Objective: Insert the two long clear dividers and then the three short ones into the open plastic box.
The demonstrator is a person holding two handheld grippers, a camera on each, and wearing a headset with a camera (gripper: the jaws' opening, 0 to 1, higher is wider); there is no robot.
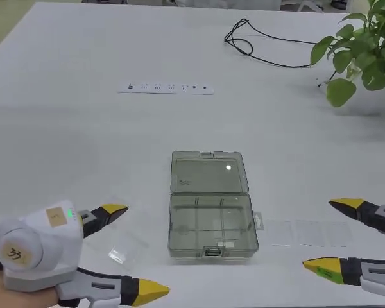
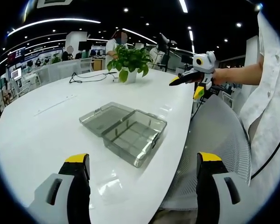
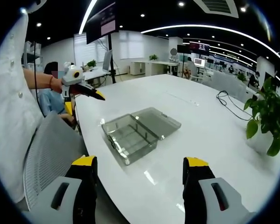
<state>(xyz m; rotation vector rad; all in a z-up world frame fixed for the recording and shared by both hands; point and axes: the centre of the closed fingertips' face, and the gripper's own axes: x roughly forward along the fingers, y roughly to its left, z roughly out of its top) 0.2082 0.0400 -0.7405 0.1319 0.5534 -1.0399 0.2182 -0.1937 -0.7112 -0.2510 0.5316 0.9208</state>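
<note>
Centrally, the box (image 1: 199,221) sits between left tongs (image 1: 142,249) and right tongs (image 1: 321,233).

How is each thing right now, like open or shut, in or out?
plastic box: open, lid laid flat back.
left gripper: open, holding nothing.
right gripper: open, holding nothing.
dividers by the left gripper: flat on the table, outside the box.
dividers right of the box: flat on the table, outside the box.
</note>
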